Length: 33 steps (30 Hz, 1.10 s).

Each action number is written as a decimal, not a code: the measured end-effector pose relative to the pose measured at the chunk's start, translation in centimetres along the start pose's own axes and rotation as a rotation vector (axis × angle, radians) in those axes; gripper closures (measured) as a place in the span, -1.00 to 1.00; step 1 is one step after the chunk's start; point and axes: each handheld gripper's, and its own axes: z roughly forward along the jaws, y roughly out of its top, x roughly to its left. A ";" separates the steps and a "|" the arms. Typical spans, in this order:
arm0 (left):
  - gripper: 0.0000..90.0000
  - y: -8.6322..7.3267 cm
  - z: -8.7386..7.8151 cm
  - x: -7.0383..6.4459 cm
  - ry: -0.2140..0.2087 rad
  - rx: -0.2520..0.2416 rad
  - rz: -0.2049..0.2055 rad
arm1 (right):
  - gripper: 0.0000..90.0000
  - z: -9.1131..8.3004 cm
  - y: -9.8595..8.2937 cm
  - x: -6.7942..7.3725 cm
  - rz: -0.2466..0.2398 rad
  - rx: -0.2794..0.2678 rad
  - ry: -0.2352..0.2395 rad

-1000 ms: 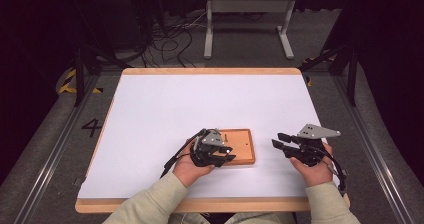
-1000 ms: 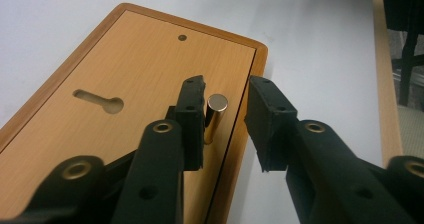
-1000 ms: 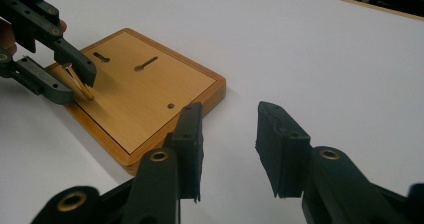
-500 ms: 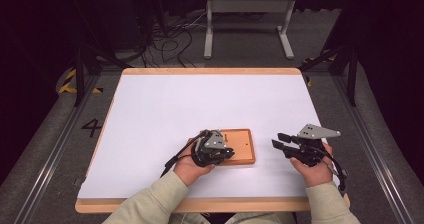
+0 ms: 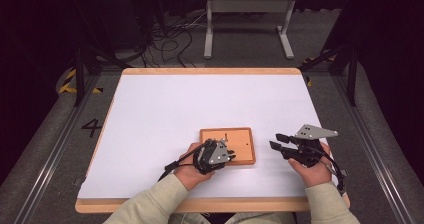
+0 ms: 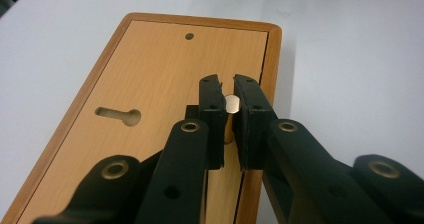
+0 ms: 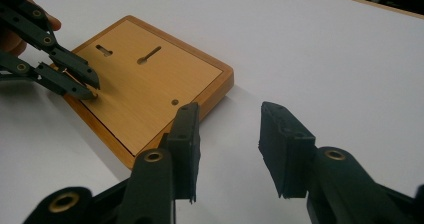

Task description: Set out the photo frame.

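Note:
A flat wooden board (image 5: 240, 141) with a raised rim lies on the white table near the front middle. Its face (image 6: 165, 74) has keyhole slots and a small round hole. My left gripper (image 5: 231, 155) rests over the board's near left corner. In the left gripper view its jaws (image 6: 226, 84) are closed down on a small pale metal peg (image 6: 231, 103) at the board's edge. My right gripper (image 5: 274, 140) hovers just right of the board, jaws wide apart and empty (image 7: 227, 114), pointing at the board (image 7: 145, 84). The right gripper view also shows the left gripper (image 7: 87, 86).
The white tabletop (image 5: 200, 109) has a wooden rim, and its front edge runs close under the forearms. Beyond the far edge stand a grey metal frame (image 5: 247, 14) and floor cables (image 5: 165, 39). A dark rail (image 5: 370, 144) runs along the right side.

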 end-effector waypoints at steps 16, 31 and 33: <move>0.86 0.0 -0.3 -2.3 0.101 0.005 0.165 | 0.02 0.5 0.7 0.4 0.010 0.017 0.024; 0.86 -0.1 -0.4 -3.3 0.147 0.010 0.214 | -0.21 2.4 2.4 0.8 0.097 0.081 0.121; 0.86 -0.1 -0.4 -3.3 0.146 0.006 0.211 | -0.27 3.3 2.8 0.6 0.110 0.095 0.130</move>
